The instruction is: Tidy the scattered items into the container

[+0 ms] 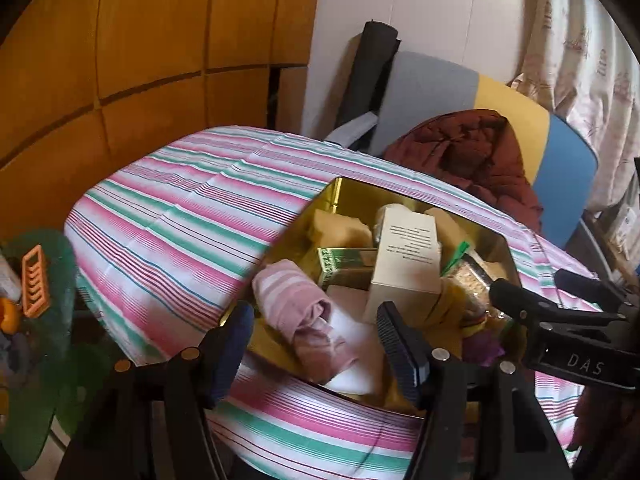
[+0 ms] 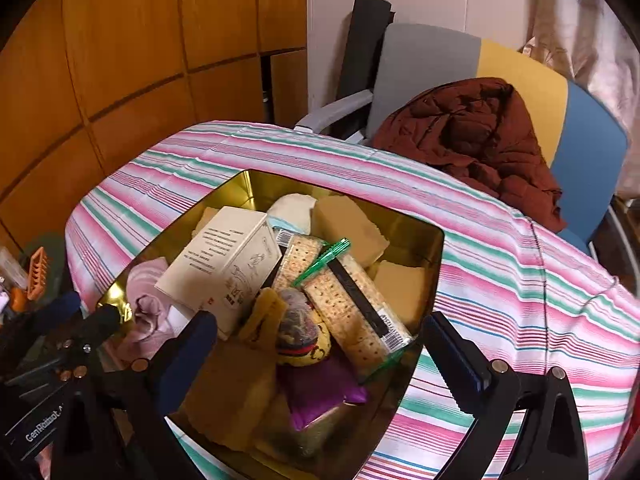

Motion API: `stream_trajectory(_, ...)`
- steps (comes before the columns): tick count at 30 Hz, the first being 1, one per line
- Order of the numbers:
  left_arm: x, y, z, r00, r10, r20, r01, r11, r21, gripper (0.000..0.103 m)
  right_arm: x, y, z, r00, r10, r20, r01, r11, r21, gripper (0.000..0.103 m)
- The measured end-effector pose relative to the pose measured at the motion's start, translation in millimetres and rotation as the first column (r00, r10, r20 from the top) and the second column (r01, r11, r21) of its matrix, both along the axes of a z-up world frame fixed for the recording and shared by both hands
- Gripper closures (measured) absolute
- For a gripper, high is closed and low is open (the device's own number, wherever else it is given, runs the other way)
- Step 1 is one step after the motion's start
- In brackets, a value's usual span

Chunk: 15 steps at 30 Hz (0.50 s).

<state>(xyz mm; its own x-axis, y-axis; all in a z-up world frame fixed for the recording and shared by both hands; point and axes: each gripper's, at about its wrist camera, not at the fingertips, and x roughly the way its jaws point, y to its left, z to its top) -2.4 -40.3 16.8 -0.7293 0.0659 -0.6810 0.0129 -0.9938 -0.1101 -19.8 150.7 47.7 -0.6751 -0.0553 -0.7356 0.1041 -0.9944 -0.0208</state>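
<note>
Because almost everything lies already inside the gold tin [image 2: 248, 184], which sits on the striped tablecloth [image 2: 500, 264], the task looks close to done; no loose item shows on the cloth in either view. The tin holds a white carton [image 2: 224, 260], leaning on the heap, a clear bag of crackers [image 2: 348, 300] with a green seal, tan sponge-like blocks [image 2: 348, 228], a yellow and dark knitted bundle [image 2: 300, 332], a purple packet [image 2: 320, 396], a green box [image 1: 344, 264] and a rolled pink cloth [image 1: 296, 304]. The pink cloth is soft and light and would be best pinched across its roll; the crackers are brittle and their bag probably slick, so a gentle hold at the sealed end would suit. The carton is stiff, easiest taken across its narrow faces. The left gripper [image 1: 316, 344] hovers part open over the pink cloth, holding nothing. The right gripper [image 2: 320, 356] stands wide open above the tin, empty.
</note>
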Motion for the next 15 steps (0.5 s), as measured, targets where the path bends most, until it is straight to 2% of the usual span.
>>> stream_trajectory(5, -2, 8, -1, 0.999, 0.026, 0.025, -0.024, 0.997, -0.07, 0.04, 4, -1, 3, 1.0, -0.02, -0.022, 0.02, 0.999, 0.025, 0.0)
stream_trajectory(7, -1, 9, -3, 0.999, 0.018, 0.039, -0.016, 0.998, -0.054, 0.04, 5, 0, 5, 0.999, -0.029, -0.03, 0.03, 0.999, 0.022, 0.0)
stream_trajectory(10, 0, 8, -5, 0.998, 0.034, 0.046, -0.032, 0.999, -0.04, 0.047, 5, 4, 6, 0.999, -0.043, -0.032, 0.043, 0.999, 0.011, 0.0)
stream_trajectory(15, 3, 14, -5, 0.999, 0.027, 0.045, -0.025, 0.998, -0.053, 0.048, 4, 8, 7, 0.997, -0.06, -0.037, 0.06, 0.998, 0.004, 0.0)
